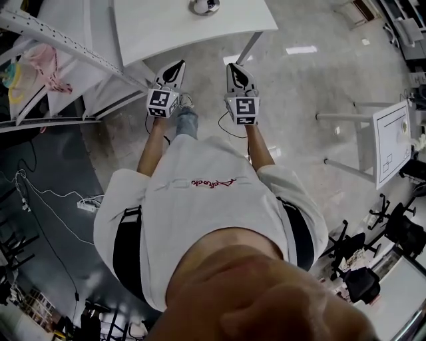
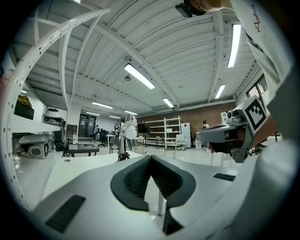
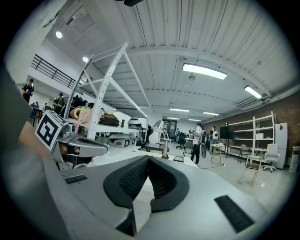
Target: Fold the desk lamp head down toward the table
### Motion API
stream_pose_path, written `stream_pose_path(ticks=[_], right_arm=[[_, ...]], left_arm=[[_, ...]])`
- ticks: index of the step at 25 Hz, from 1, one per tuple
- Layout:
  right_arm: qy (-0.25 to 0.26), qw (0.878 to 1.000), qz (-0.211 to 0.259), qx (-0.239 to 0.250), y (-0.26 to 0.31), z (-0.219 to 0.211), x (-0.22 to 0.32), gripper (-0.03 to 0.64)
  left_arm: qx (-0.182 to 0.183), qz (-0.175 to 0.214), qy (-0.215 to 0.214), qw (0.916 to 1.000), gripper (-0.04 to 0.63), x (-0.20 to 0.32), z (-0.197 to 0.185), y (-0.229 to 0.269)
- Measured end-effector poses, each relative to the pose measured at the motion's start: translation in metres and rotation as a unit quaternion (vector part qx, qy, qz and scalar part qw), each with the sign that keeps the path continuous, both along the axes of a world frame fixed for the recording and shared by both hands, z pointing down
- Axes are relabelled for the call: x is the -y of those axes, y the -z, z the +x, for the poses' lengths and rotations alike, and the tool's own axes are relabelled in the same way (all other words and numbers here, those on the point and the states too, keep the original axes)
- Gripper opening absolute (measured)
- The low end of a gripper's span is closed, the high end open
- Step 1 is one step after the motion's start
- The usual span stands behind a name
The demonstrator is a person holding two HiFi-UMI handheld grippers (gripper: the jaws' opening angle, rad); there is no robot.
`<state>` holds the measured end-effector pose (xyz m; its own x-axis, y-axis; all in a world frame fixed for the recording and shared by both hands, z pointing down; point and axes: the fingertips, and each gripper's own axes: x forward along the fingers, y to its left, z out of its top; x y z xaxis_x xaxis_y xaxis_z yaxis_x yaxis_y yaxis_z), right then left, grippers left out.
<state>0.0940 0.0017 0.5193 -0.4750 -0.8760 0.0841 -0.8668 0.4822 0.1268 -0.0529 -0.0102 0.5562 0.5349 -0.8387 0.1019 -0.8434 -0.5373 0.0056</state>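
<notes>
The desk lamp [image 1: 204, 5] stands on a white table [image 1: 173, 26], with only its round top showing at the upper edge of the head view. Its white head is upright and far ahead in the left gripper view [image 2: 130, 125] and in the right gripper view [image 3: 157, 131]. My left gripper [image 1: 178, 64] and right gripper [image 1: 233, 66] are held side by side before the table's near edge, well short of the lamp. Both point level. The left gripper [image 2: 150, 158] and the right gripper [image 3: 148, 159] are shut with nothing between the pads.
A metal shelving rack [image 1: 66, 46] with a pink cloth stands left of the table. A small white stand [image 1: 389, 140] is at the right, with office chairs [image 1: 346, 246] behind it. A power strip [image 1: 88, 205] lies on the floor. A person [image 3: 197, 140] stands far off.
</notes>
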Motion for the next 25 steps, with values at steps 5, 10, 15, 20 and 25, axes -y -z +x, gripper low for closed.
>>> stream_pose_path(ticks=[5, 10, 15, 20, 25], right_arm=[[-0.009, 1.000, 0.000, -0.003, 0.000, -0.005, 0.037, 0.003], [-0.022, 1.000, 0.003, -0.002, 0.008, -0.011, 0.071, 0.003], [-0.032, 0.999, 0.006, -0.005, 0.015, -0.023, 0.107, 0.003], [-0.047, 0.999, 0.003, -0.010, 0.018, -0.029, 0.136, 0.003], [-0.060, 0.998, 0.003, -0.012, 0.023, -0.032, 0.166, 0.003]], left_arm=[[-0.003, 0.000, -0.010, 0.9999, 0.026, 0.044, -0.005, -0.001], [-0.001, -0.002, -0.025, 0.9997, 0.026, 0.081, -0.011, 0.003], [-0.002, -0.003, -0.033, 0.9995, 0.026, 0.122, -0.025, 0.007], [-0.007, -0.004, -0.040, 0.9991, 0.026, 0.156, -0.035, 0.011], [-0.008, -0.006, -0.046, 0.9989, 0.026, 0.188, -0.044, 0.014]])
